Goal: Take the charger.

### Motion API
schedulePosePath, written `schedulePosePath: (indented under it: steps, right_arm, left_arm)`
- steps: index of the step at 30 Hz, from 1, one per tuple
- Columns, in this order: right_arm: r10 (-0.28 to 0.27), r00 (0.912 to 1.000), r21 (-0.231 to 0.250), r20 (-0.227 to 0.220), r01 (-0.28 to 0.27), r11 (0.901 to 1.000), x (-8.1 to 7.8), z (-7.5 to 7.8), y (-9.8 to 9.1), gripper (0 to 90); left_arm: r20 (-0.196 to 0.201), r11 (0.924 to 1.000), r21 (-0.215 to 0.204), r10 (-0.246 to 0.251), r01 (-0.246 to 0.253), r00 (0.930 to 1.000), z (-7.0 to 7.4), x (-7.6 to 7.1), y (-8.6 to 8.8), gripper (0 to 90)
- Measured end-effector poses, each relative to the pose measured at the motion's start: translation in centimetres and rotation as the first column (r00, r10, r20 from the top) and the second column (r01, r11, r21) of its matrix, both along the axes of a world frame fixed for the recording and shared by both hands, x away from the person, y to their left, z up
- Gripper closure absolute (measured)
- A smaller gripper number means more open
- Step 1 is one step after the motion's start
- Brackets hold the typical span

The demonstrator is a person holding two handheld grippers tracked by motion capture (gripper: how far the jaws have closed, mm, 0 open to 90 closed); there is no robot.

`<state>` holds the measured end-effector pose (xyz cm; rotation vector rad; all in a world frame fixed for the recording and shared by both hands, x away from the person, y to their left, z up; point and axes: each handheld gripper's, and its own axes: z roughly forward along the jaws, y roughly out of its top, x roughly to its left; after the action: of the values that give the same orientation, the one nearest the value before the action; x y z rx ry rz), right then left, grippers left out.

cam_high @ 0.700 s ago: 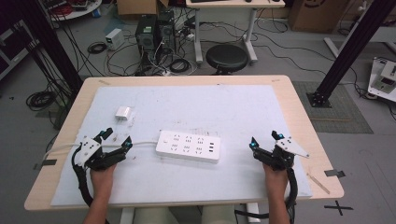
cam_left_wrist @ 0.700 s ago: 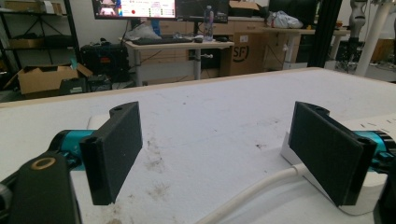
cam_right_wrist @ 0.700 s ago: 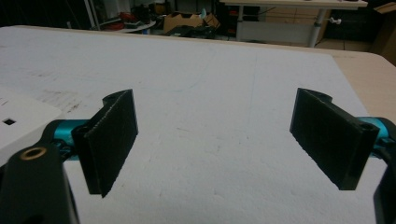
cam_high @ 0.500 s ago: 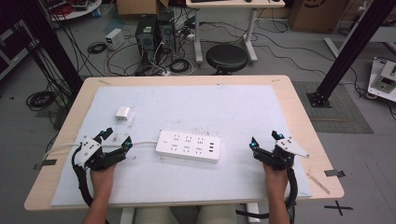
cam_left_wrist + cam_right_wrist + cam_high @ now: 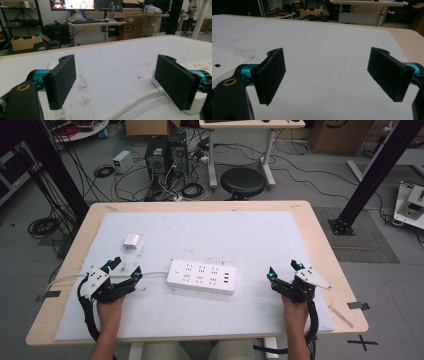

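Both my tools rest low at the near edge of the bench (image 5: pixel 310 225), the left tool (image 5: pixel 127 269) and the right tool (image 5: pixel 284 271) each with jaws spread wide and nothing between them. The white power strip (image 5: pixel 201 276) lies flat between them, its cable (image 5: pixel 150 273) running just past my left jaws. Farther off sits the small white adapter (image 5: pixel 132 240), so I'd judge it best to reach there squarely with the left tool, clearing the cable.

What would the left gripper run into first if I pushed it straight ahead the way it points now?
Probably nothing soon: the left gripper has its jaws open over bare white mat, with the power strip off to its right and its cable crossing low between the jaws. Depth is uncertain.
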<state>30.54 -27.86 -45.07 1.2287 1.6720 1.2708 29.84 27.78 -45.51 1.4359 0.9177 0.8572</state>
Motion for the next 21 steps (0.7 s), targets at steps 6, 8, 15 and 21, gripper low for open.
schedulePosePath:
  steps: [6, 8, 15, 21]
  right_arm:
    - [0.002, 1.0000, -0.002, 0.000, -0.002, 1.0000, 0.0, 0.0, 0.0, 15.4]
    - [0.001, 1.0000, -0.006, 0.001, -0.001, 1.0000, 0.0, 0.0, 0.0, 15.4]
    - [0.004, 1.0000, -0.005, -0.001, -0.004, 1.0000, 0.0, 0.0, 0.0, 15.4]
    - [0.006, 1.0000, -0.008, 0.001, -0.006, 0.9999, 0.0, 0.0, 0.1, 15.4]
  left_arm:
    - [-0.004, 0.9994, 0.027, 0.022, -0.022, 0.9997, 0.1, 0.0, -0.4, 17.9]
    - [-0.010, 0.9994, 0.017, 0.031, -0.031, 0.9995, 0.1, 0.1, -0.3, 18.1]
    - [-0.047, 0.9936, -0.023, 0.109, -0.110, 0.9930, 1.1, 0.2, 0.0, 18.1]
    - [-0.033, 0.9912, -0.042, 0.124, -0.125, 0.9918, 4.1, 1.0, 0.5, 18.0]
